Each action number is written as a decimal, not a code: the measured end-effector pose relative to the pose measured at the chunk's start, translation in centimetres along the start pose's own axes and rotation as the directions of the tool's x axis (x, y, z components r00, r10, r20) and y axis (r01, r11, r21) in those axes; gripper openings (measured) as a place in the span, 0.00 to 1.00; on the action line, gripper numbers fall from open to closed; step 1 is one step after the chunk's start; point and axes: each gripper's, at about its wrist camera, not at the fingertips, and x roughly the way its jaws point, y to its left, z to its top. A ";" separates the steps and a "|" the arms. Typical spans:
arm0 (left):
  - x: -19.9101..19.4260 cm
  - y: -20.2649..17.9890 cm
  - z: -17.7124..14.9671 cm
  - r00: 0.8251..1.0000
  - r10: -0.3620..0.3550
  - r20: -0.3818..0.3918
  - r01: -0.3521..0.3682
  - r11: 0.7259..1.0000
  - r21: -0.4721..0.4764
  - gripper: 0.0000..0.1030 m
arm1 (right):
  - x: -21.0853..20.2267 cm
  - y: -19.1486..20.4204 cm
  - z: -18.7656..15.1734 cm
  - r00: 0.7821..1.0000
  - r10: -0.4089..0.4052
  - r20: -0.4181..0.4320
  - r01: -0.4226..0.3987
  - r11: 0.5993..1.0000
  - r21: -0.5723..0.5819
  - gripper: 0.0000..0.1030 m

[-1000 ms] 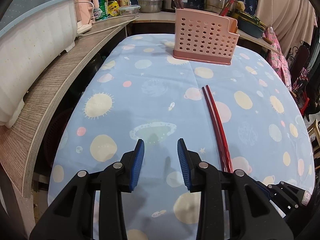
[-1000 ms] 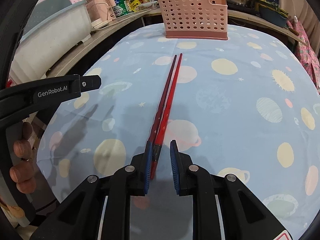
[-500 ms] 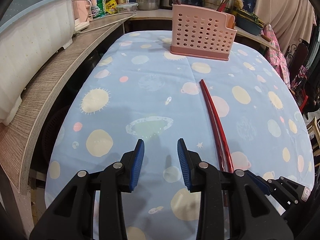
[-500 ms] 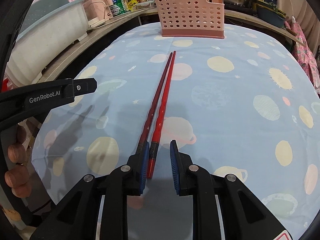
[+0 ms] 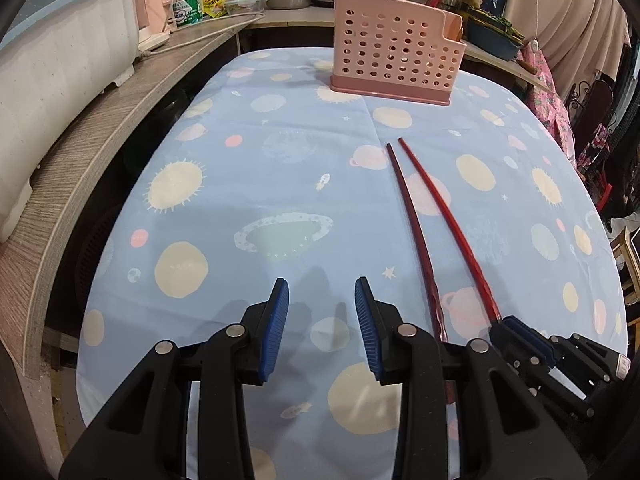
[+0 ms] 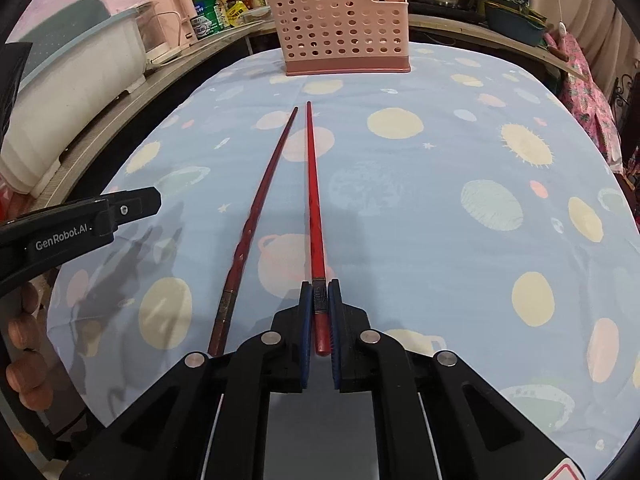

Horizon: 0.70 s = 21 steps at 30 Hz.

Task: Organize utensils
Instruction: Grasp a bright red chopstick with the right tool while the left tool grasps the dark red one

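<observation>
Two red chopsticks lie lengthwise on the blue planet-print tablecloth [image 6: 440, 208]. My right gripper [image 6: 320, 300] is shut on the butt end of the right chopstick [image 6: 311, 184]; it also shows in the left wrist view [image 5: 444, 216]. The left chopstick [image 6: 256, 216] lies free beside it, angled slightly away, and shows in the left wrist view [image 5: 416, 232]. A pink perforated utensil holder [image 6: 344, 28] stands at the far end of the table, also in the left wrist view [image 5: 396, 60]. My left gripper [image 5: 322, 308] is open and empty, left of the chopsticks.
A wooden counter [image 5: 100, 144] runs along the left with a large white tub [image 5: 60, 72], bottles and a cable. Pots and a curtain stand behind the holder. The left tool's body [image 6: 80, 228] shows at the left of the right wrist view.
My right gripper has closed on the right chopstick and shifted it sideways, so the two sticks now spread apart. My left gripper stayed open and drew back slightly.
</observation>
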 end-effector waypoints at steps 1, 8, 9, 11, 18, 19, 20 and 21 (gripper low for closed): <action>0.1 -0.1 -0.1 1.000 -0.003 -0.004 0.003 1.000 0.000 0.33 | 0.0 -0.2 0.0 1.000 0.001 0.000 -0.001 1.000 0.003 0.06; 0.4 -1.8 -1.0 0.999 -0.034 -0.023 0.035 0.999 0.027 0.46 | -0.1 -1.1 0.1 1.000 -0.007 0.004 0.007 1.000 0.017 0.06; 0.4 -2.1 -1.1 0.999 -0.039 -0.025 0.039 0.999 0.034 0.51 | -0.2 -1.2 0.1 1.000 -0.008 0.004 0.007 1.000 0.019 0.06; 0.4 -2.8 -1.4 0.998 -0.047 -0.032 0.048 0.998 0.048 0.56 | -0.2 -1.5 0.0 1.000 -0.012 0.006 0.012 1.000 0.027 0.06; 1.3 -4.2 -2.3 0.994 -0.075 -0.080 0.081 0.994 0.074 0.58 | -0.5 -2.8 -0.1 1.000 -0.007 0.007 0.007 0.998 0.070 0.06; 1.3 -4.4 -2.4 0.994 -0.076 -0.084 0.083 0.994 0.076 0.59 | -0.5 -2.9 -0.2 1.000 -0.006 0.008 0.006 0.997 0.072 0.06; 1.4 -4.5 -2.5 0.993 -0.075 -0.087 0.082 0.994 0.078 0.61 | -0.5 -3.0 -0.2 1.000 -0.007 0.008 0.006 0.997 0.074 0.06; 1.5 -4.7 -2.7 0.993 -0.075 -0.091 0.082 0.993 0.083 0.62 | -0.5 -3.0 -0.2 1.000 -0.006 0.008 0.006 0.997 0.075 0.06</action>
